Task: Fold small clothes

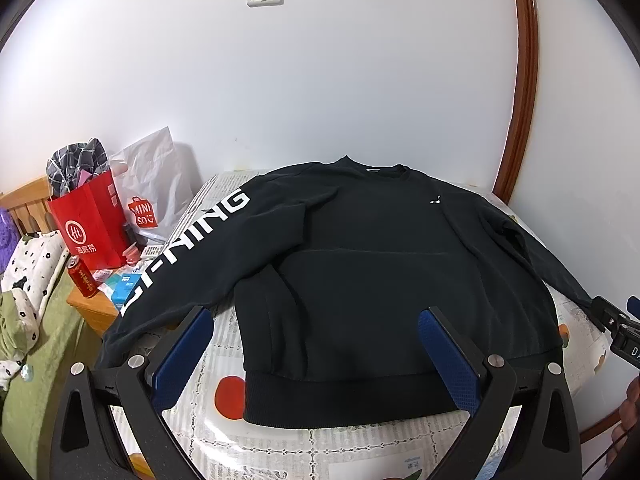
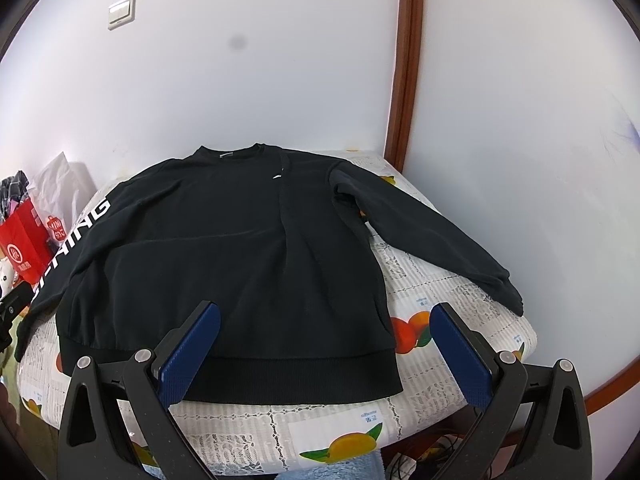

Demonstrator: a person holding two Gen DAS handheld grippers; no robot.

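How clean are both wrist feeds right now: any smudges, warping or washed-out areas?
Left wrist view: sharp, strong fisheye bends the door frame; the black sweatshirt loses fold detail in the dark. Right wrist view: a grey smudge shows on the wall, lens or wall unclear; the wall looks slightly washed out.

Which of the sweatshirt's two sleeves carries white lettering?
The sleeve on the side of the red bag: white letters run down it. The other sleeve is plain black.
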